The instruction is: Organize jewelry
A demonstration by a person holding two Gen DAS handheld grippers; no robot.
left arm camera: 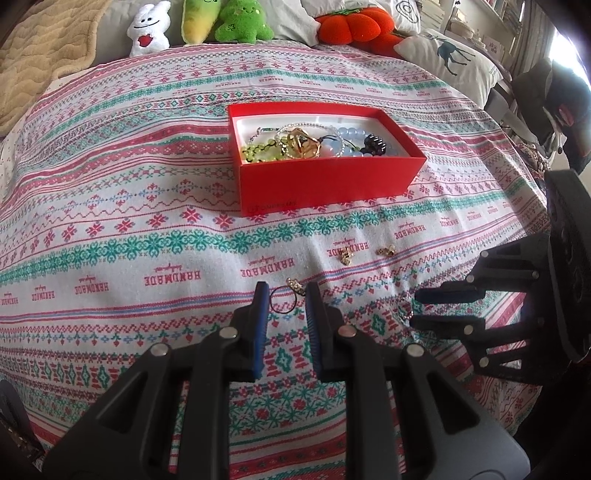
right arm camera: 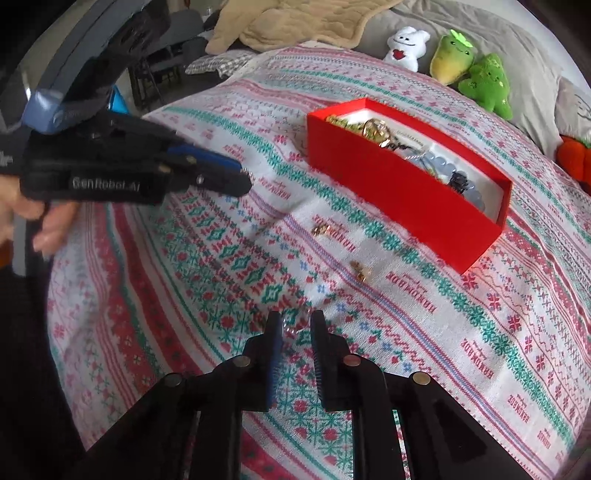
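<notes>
A red box (left arm camera: 332, 181) holding several bracelets and gold pieces sits mid-table; it also shows in the right wrist view (right arm camera: 402, 192). My left gripper (left arm camera: 286, 291) is open, its fingers either side of a thin ring with a sparkly charm (left arm camera: 291, 295) lying on the cloth. Two small gold earrings (left arm camera: 345, 256) (left arm camera: 386, 252) lie beyond it; they also show in the right wrist view (right arm camera: 320, 230) (right arm camera: 360, 271). My right gripper (right arm camera: 295, 321) is open over a small clear sparkly piece (right arm camera: 291, 325), blurred. The right gripper shows in the left wrist view (left arm camera: 415, 308).
The patterned tablecloth (left arm camera: 147, 229) covers the surface. Plush toys (left arm camera: 236, 18) and pillows (left arm camera: 450, 55) line the far edge, a beige blanket (left arm camera: 33, 62) at far left. The left gripper, held by a hand, shows in the right wrist view (right arm camera: 243, 177).
</notes>
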